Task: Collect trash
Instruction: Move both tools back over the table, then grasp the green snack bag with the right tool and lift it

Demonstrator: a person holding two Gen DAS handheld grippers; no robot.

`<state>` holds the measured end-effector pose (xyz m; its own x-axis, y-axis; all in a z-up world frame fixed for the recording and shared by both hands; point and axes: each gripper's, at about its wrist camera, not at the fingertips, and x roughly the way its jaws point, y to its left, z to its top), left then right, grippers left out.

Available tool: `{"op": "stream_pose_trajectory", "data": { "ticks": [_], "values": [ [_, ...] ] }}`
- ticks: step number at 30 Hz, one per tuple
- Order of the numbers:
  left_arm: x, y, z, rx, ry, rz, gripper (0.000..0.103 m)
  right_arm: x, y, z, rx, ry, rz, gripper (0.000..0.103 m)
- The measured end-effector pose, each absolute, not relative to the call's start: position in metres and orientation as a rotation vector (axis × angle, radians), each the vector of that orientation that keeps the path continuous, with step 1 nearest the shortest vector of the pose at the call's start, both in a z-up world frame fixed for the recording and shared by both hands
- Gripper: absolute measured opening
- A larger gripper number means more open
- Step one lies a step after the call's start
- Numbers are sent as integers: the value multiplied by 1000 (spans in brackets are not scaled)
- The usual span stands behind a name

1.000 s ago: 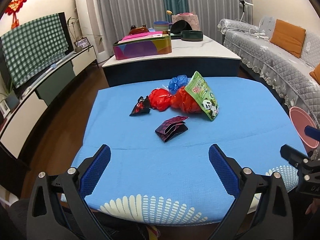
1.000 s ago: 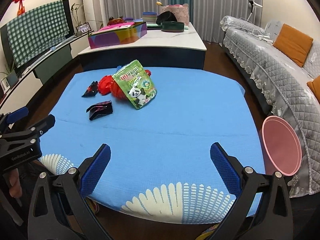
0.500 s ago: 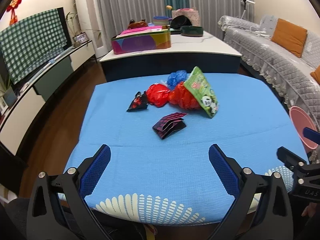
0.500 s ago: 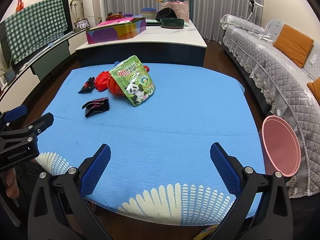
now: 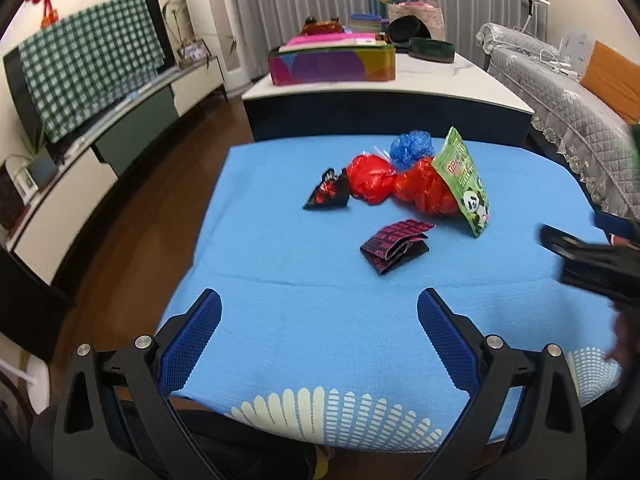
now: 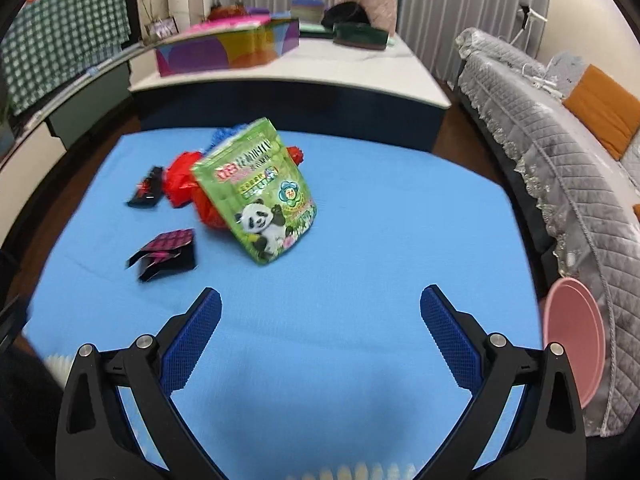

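Trash lies clustered at the far centre of the blue cloth [image 5: 280, 280], within reach of both tools. From left: black wrapper [image 5: 329, 196], red bags [image 5: 372, 184], folded dark wrapper [image 5: 396, 246] nearer. The green pouch [image 6: 260, 192] leans on the bags, long axis sloping near-right. Left gripper [image 5: 319, 336] and right gripper [image 6: 320, 332] hold nothing, jaws spread wide.

You held both tongs level and low, left tongs [image 5: 319, 338] and right tongs [image 6: 320, 338] spread wide, gripping nothing.
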<state>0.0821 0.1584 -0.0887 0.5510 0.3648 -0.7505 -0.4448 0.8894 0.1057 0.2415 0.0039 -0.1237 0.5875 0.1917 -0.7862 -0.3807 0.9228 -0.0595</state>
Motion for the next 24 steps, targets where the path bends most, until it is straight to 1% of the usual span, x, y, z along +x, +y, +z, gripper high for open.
{"op": "stream_pose_trajectory", "data": {
  "ticks": [7, 14, 15, 17, 18, 19, 20, 21, 22, 23, 24],
  "values": [
    [89, 171, -99, -154, 943, 460, 95, 288, 54, -172, -295, 971, 352, 98],
    [93, 188, -108, -201, 987, 481, 95, 299, 80, -190, -319, 971, 371, 98],
    [93, 191, -109, -213, 994, 479, 95, 300, 82, -190, -328, 960, 372, 96],
    [94, 195, -111, -233, 1003, 476, 95, 300, 86, -190, -348, 934, 388, 79],
    [94, 196, -112, -238, 1006, 476, 95, 300, 87, -191, -357, 945, 405, 60],
    [94, 196, -113, -242, 1009, 478, 95, 301, 87, -194, -364, 984, 421, 51],
    [94, 196, -113, -244, 1011, 480, 95, 301, 84, -194, -338, 1002, 445, 47],
    [95, 196, -114, -245, 1012, 480, 95, 300, 82, -192, -328, 1004, 451, 39],
    [95, 196, -114, -244, 1013, 480, 95, 299, 78, -190, -335, 999, 450, 11],
    [95, 195, -113, -242, 1012, 479, 95, 302, 73, -189, -344, 1001, 451, 11],
    [96, 193, -113, -236, 1011, 476, 95, 301, 69, -188, -337, 1004, 447, 7]
  ]
}}
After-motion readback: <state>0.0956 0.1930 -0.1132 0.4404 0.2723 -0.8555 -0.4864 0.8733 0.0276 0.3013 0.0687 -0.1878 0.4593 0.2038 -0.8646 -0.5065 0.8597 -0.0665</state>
